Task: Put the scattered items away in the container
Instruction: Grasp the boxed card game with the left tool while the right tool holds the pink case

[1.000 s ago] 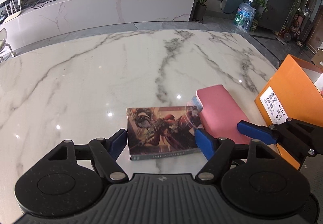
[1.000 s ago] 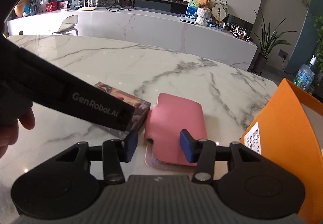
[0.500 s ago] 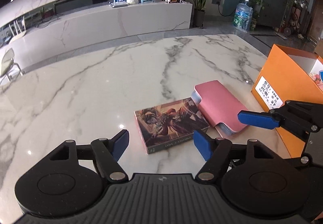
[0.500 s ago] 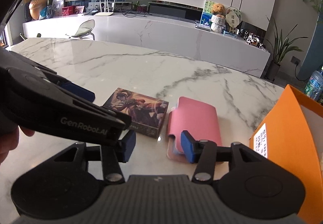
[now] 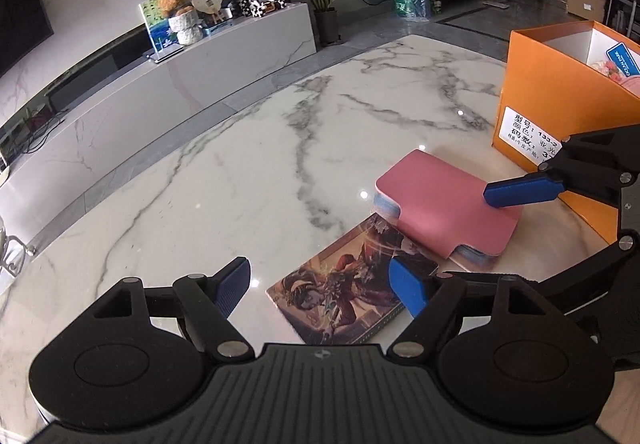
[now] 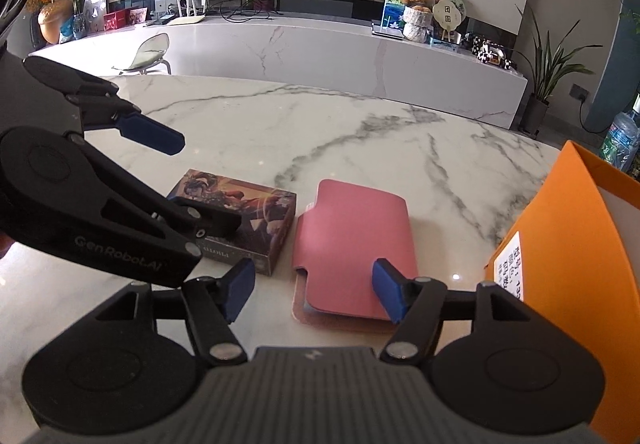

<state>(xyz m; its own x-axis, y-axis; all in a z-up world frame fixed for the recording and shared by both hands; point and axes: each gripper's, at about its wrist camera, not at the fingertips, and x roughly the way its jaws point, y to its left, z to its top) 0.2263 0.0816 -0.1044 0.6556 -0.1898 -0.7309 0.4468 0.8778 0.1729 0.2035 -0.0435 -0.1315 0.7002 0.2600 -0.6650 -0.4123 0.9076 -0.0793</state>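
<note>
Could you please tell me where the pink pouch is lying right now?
The flat pink leather pouch lies on the white marble table, between the illustrated card box on its left and the orange cardboard box on its right.

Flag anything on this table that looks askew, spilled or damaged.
Nothing spilled or damaged. Two items lie loose on the white marble table, outside the orange cardboard box: the flat pink pouch and the illustrated card box, angled to each other.

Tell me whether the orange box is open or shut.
Open. The orange box has no lid on top: the left wrist view looks over its rim onto its white inner wall and some items already inside it.
</note>
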